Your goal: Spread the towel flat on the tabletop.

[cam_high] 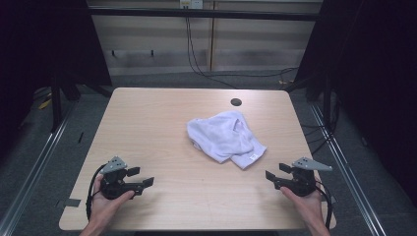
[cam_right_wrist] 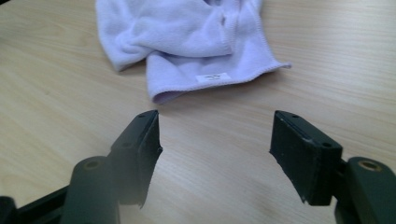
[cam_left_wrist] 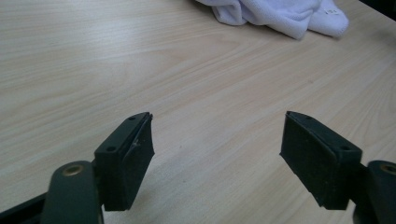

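A crumpled white towel [cam_high: 223,136] lies a little right of the table's middle, with a small label on its near corner. My left gripper [cam_high: 142,177] rests near the front left edge, held in a hand, open with bare wood between its jaws. In the left gripper view the towel [cam_left_wrist: 280,11] lies far ahead at the upper right of the left gripper [cam_left_wrist: 218,135]. My right gripper [cam_high: 273,173] sits near the front right edge, open and empty. In the right gripper view the towel [cam_right_wrist: 187,32] lies just beyond the right gripper [cam_right_wrist: 215,135].
The light wooden table [cam_high: 147,123] has a round cable hole [cam_high: 236,102] at the back right. Dark frame posts and floor rails flank both sides. Cables hang down the back wall.
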The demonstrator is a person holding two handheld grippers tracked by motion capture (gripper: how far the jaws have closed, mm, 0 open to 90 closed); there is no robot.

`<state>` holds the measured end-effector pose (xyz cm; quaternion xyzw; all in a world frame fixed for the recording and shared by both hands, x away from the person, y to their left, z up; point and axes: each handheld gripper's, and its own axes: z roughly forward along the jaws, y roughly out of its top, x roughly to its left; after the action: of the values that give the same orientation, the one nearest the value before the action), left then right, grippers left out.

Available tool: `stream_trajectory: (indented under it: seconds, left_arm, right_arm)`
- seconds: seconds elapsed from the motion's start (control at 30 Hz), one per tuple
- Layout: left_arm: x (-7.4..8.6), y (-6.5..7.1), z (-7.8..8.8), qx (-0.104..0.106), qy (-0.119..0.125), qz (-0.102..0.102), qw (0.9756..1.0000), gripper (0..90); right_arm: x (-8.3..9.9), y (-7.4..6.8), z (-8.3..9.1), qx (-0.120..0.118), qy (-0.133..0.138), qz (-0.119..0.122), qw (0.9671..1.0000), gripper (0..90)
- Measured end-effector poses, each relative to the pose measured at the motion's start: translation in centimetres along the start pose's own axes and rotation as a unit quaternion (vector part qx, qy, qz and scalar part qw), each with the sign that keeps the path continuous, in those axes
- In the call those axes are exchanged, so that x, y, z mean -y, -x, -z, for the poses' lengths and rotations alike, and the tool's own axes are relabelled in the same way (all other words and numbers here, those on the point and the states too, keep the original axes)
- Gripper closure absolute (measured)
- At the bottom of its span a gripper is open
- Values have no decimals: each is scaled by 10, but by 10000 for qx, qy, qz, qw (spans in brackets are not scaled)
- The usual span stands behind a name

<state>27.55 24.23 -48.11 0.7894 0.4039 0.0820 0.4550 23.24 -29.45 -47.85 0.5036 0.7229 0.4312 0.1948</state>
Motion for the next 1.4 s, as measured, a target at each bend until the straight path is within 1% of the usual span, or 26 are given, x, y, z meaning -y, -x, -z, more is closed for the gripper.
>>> stream_trajectory:
  seconds: [0.1,0.17,0.27,0.33,0.37,0.4,0.43,0.47,0.5,0.57,0.6,0.67,0.7,0.77,0.83,0.87,1.0,1.07,1.1,1.13,1.2,1.23,1.27,1.3,1.33,1.4]
  left_arm:
    - [0,-1,0,13,0,-28,10000,235]
    - [0,-2,1,8,38,15,10000,217]
    - [0,-4,2,-1,63,19,10000,202]
    - [0,-4,3,8,69,-9,10000,208]
    - [0,-3,3,2,84,-48,10000,209]
    - [0,-3,3,2,84,-48,10000,213]
    - [0,-2,4,61,120,-59,9999,217]
    - [0,-2,4,61,120,-59,9999,220]
    - [0,-1,4,40,107,-86,9999,220]
    - [0,-2,4,45,78,-120,9999,221]
    - [0,-2,3,81,89,-112,9999,222]
    - [-1,-2,1,105,77,-127,9998,226]
    - [-1,-3,0,142,71,-137,9998,231]
    - [-2,-3,-1,156,39,-129,9998,233]
    - [-2,-3,-2,176,40,-129,9998,233]
    - [-2,-3,-1,170,73,-142,9997,234]
    - [-2,-3,2,190,85,-171,9996,235]
    - [-2,-3,2,188,82,-167,9996,235]
    - [-2,-3,2,192,77,-173,9996,235]
    - [-2,-3,1,198,78,-180,9996,235]
    - [-2,-3,1,211,71,-185,9996,235]
    - [-2,-3,1,211,71,-185,9996,235]
    - [-2,-3,1,205,70,-189,9996,235]
    - [-2,-3,1,197,81,-179,9996,235]
    - [-2,-3,1,207,73,-184,9996,235]
    - [-2,-3,0,231,85,-148,9996,235]
  right_arm:
    - [-2,-1,1,-105,-42,101,9999,355]
    - [-3,-1,0,-197,-131,211,9995,377]
    - [-5,-2,-3,-339,-211,226,9989,379]
    - [-8,-3,-7,-405,-271,295,9984,378]
    - [-14,-4,-13,-510,-342,337,9975,371]
    - [-14,-4,-13,-510,-342,337,9975,371]
    - [-21,-4,-22,-608,-386,331,9969,359]
    - [-21,-4,-22,-608,-386,331,9969,359]
    - [-31,-4,-33,-748,-421,371,9956,354]
    - [-35,-5,-37,-768,-462,347,9954,339]
    - [-49,-6,-52,-762,-346,471,9954,299]
    - [-54,-7,-56,-768,-329,487,9953,303]
    - [-70,-9,-70,-858,-239,529,9946,297]
    - [-81,-9,-84,-958,-342,526,9934,275]
    - [-91,-8,-100,-931,-436,594,9929,275]
    - [-95,-7,-107,-1002,-501,536,9923,275]
    - [-100,-6,-134,-1163,-662,395,9902,234]
    - [-99,-10,-148,-1141,-727,454,9898,228]
    - [-99,-10,-148,-1141,-727,454,9898,228]
    - [-96,-14,-160,-1146,-836,490,9887,223]
    - [-92,-18,-170,-1063,-957,492,9885,248]
    - [-92,-18,-170,-1063,-957,492,9885,248]
    - [-88,-21,-174,-1000,-1018,583,9880,262]
    - [-86,-24,-175,-895,-964,651,9892,341]
    - [-86,-24,-172,-868,-1024,547,9894,475]
    - [-85,-23,-169,-892,-1061,517,9890,568]
